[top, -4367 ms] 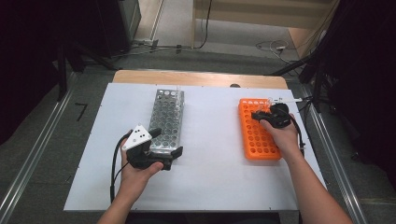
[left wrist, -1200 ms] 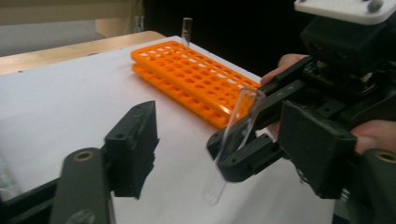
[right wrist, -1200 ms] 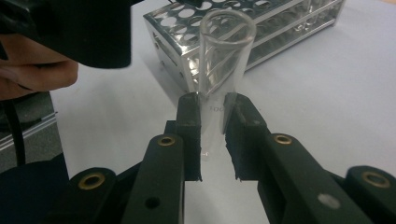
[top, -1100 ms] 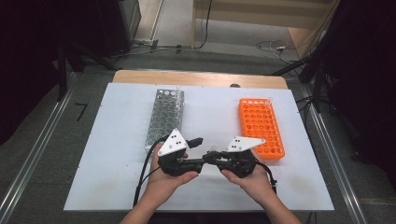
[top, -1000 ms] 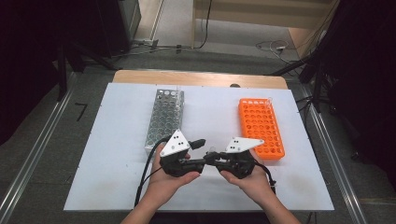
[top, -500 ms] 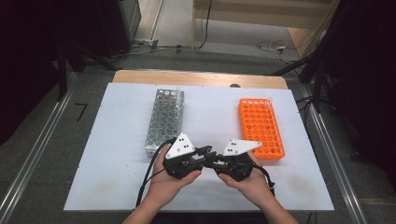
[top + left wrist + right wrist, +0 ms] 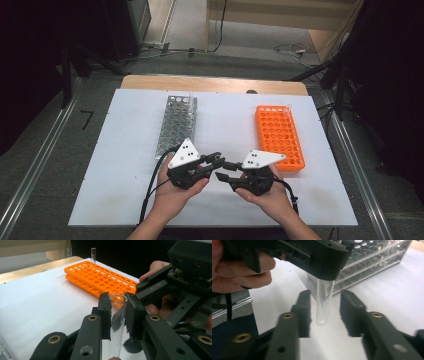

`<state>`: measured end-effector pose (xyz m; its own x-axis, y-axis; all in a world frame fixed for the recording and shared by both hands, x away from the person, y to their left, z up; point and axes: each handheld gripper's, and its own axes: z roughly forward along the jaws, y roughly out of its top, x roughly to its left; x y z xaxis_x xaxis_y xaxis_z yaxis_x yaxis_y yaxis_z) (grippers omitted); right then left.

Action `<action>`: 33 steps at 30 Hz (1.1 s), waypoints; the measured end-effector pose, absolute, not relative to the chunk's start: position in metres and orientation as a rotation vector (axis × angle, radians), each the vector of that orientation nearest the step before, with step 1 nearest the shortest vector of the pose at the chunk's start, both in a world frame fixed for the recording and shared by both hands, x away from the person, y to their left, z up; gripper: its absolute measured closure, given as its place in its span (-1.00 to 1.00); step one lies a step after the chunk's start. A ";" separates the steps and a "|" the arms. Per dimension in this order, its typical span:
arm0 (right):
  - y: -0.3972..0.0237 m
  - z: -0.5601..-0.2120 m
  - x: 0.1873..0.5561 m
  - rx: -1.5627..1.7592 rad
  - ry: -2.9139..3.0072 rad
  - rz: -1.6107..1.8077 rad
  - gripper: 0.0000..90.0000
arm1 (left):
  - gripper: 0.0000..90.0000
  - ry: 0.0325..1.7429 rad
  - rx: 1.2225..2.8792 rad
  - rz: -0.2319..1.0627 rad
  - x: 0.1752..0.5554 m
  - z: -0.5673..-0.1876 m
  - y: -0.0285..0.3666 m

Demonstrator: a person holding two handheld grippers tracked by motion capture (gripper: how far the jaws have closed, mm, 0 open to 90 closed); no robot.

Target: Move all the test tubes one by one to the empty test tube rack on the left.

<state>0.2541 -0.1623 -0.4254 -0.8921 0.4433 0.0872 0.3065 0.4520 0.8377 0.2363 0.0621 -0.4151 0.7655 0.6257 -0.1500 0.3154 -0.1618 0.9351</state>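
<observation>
on the left of the white table [image 7: 125,150] stands the metal rack [image 7: 177,122], a clear-walled frame of round holes, just behind our left hand. in front of it our left gripper [image 7: 117,315] has closed in on a clear glass test tube [image 7: 117,322]: its two pads press the tube near the open rim, and the tube hangs upright over the table, its rounded bottom free of the surface.

moving right, the two tools meet tip to tip in the middle near edge. our right gripper [image 7: 324,312] has just been spreading; its jaws now stand partly apart on either side of the tube's lower end, with a gap visible on both sides, so it has let go. the handover looks complete, with the tube carried by the left tool alone.

farther right lies the orange rack [image 7: 279,135], with one more tube [image 7: 93,256] standing at its far corner.

to do this well, we should keep the left grip firm and steady while the right tool backs straight away, so a jaw does not knock the tube sideways. only once it is clear should we swing the tube toward a rack, keeping it upright.
</observation>
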 end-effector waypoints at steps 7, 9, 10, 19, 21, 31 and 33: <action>-0.191 -0.424 0.257 0.716 2.488 1.442 -0.47 | 0.67 0.771 1.748 0.329 0.245 -0.416 0.072; -0.200 -0.425 0.258 0.745 2.475 1.444 -0.58 | 0.67 0.780 1.743 0.342 0.247 -0.415 0.076; -0.205 -0.425 0.258 0.752 2.469 1.443 -0.58 | 0.67 0.785 1.739 0.346 0.247 -0.414 0.078; -0.238 -0.428 0.259 0.808 2.438 1.448 -0.86 | 0.67 0.822 1.705 0.389 0.256 -0.408 0.096; -0.243 -0.430 0.259 0.799 2.451 1.452 -0.86 | 0.67 0.830 1.703 0.403 0.258 -0.405 0.100; -0.266 -0.436 0.256 0.815 2.436 1.467 -0.90 | 0.67 0.861 1.658 0.440 0.279 -0.396 0.118; -0.269 -0.435 0.256 0.829 2.430 1.476 -0.90 | 0.67 0.865 1.658 0.450 0.284 -0.394 0.119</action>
